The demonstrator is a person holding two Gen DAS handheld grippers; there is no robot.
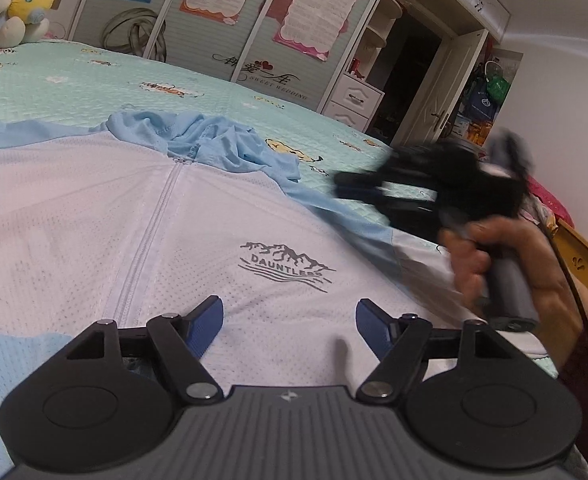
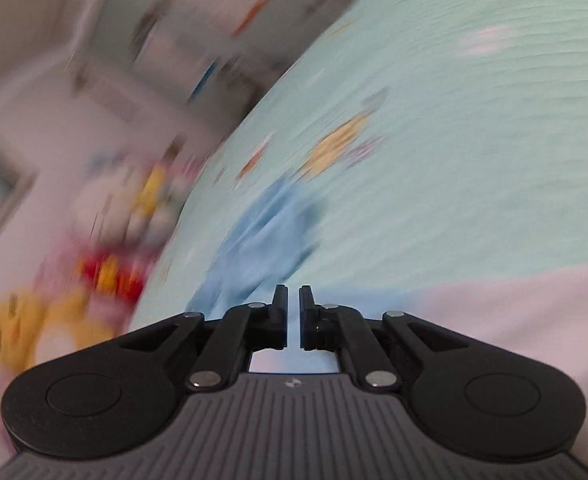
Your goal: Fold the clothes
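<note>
Lying on the bed (image 1: 93, 80), white jacket (image 1: 93, 220), left gripper (image 1: 289, 320) fingers wide apart, right gripper (image 2: 292, 300) nearly closed, empty

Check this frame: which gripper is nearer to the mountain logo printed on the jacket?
Left. The left gripper hangs open just below the logo on the jacket. The right gripper, blurred, sits farther off over the blue sleeve at the jacket's edge.
</note>
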